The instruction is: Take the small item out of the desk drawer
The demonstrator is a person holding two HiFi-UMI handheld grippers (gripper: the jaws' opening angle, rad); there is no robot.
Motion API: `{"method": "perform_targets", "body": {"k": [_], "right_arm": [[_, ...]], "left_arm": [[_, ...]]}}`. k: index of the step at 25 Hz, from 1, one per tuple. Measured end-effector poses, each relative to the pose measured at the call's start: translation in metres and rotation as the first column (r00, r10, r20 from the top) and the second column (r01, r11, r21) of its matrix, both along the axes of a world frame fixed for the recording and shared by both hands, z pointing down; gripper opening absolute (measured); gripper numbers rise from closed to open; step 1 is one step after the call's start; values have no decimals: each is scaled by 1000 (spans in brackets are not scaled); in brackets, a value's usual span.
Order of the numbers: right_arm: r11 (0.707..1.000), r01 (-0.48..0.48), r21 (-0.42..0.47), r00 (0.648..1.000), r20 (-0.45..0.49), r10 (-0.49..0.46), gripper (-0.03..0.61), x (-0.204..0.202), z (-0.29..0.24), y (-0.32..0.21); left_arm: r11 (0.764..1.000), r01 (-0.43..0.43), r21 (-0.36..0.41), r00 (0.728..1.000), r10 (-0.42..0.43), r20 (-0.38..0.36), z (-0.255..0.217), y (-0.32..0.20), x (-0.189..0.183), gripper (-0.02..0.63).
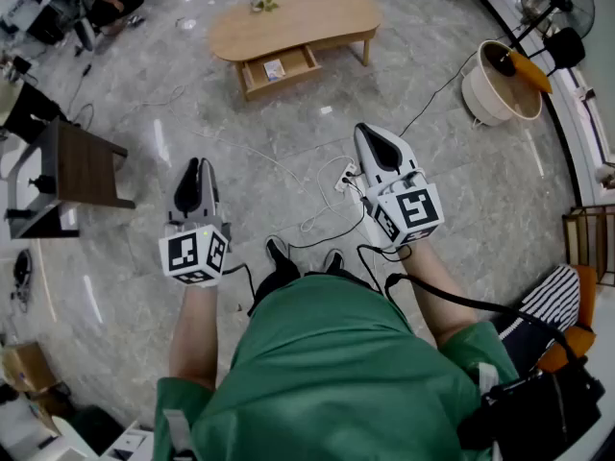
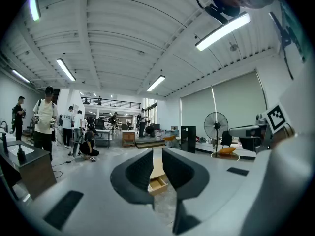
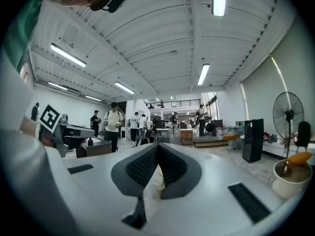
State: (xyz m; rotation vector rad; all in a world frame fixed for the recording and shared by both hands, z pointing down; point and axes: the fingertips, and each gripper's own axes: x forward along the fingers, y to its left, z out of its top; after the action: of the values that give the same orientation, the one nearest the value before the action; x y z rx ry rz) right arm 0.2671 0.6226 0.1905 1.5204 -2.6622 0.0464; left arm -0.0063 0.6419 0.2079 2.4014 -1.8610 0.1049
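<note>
A low wooden desk (image 1: pixel 293 22) stands far ahead on the marble floor. Its drawer (image 1: pixel 279 68) is pulled open, and a small pale item (image 1: pixel 274 68) lies inside. Both grippers hang in the air well short of the desk, pointing toward it. My left gripper (image 1: pixel 192 169) has its jaws a narrow gap apart with nothing between them. Through that gap the left gripper view shows the open drawer (image 2: pixel 158 183). My right gripper (image 1: pixel 370 134) is shut and empty, and its tips (image 3: pixel 157 146) touch in the right gripper view.
White and black cables with a power strip (image 1: pixel 341 176) lie on the floor between me and the desk. A dark side table (image 1: pixel 82 166) stands at the left. At the right are a cream tub (image 1: pixel 500 89) and a fan (image 1: pixel 553 8). Several people stand in the background.
</note>
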Motion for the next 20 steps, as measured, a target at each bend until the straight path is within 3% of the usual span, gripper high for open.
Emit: {"method": "perform_targets", "body": {"k": [20], "right_arm": [[990, -144, -5, 989, -36, 144, 23, -97, 4, -69]], "left_arm": [[995, -101, -21, 993, 99, -70, 32, -90, -112, 71]]}}
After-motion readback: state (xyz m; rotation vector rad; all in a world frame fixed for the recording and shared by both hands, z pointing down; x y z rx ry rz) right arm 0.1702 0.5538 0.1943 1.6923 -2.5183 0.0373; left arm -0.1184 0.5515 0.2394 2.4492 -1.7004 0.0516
